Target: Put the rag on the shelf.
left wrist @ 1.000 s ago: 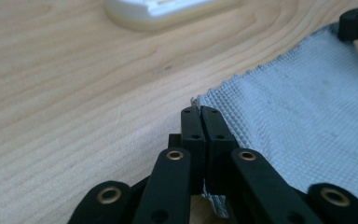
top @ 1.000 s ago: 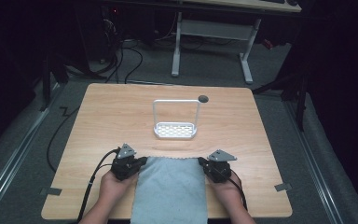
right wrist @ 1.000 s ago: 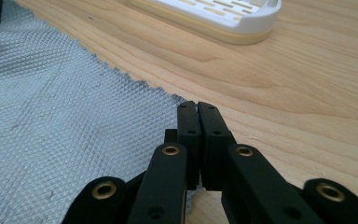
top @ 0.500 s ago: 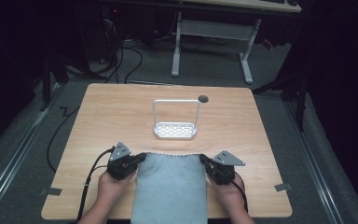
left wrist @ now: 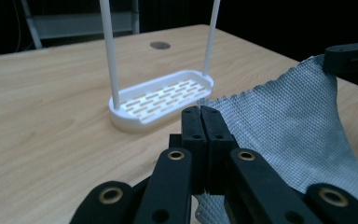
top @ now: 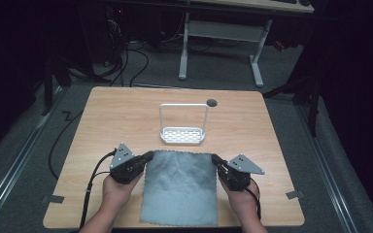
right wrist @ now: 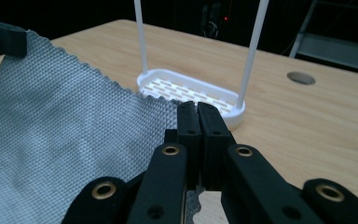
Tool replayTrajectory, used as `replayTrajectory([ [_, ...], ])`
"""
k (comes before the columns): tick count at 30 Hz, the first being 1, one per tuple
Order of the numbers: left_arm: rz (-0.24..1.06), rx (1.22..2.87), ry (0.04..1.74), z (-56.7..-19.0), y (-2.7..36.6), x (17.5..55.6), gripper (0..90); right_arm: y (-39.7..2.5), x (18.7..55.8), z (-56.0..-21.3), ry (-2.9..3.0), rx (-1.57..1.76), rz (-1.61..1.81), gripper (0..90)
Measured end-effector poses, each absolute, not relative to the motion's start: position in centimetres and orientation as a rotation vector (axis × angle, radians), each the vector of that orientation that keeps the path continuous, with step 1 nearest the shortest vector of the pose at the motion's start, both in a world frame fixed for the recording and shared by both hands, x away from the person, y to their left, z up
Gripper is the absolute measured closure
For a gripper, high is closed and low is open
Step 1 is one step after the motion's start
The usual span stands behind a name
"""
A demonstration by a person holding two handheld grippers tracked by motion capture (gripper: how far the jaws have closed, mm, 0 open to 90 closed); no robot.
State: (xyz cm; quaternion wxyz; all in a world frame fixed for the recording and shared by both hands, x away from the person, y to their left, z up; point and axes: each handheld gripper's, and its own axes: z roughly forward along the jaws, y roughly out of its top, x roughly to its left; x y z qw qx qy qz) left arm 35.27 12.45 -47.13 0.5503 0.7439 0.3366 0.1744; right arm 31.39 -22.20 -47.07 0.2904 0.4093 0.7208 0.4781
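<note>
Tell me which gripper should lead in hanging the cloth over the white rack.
Probably the right gripper: it sits just below the rack's right end, while the left gripper lies a little further off to the side. Each is shut on a far corner of the cloth, so both must lift together.

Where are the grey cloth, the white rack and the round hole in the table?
grey cloth (top: 179,189), high view, middle of the fabric.
white rack (top: 182,135), high view, slotted base.
round hole (top: 211,103), high view, its centre.
</note>
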Motion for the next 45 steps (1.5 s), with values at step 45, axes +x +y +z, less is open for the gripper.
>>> replayTrajectory([
  [45, 0.622, 1.579, 0.732, -36.6, 12.4, 41.9, 89.9, -22.4, 37.9, -35.4, 1.684, 0.974, 1.436, 89.4],
])
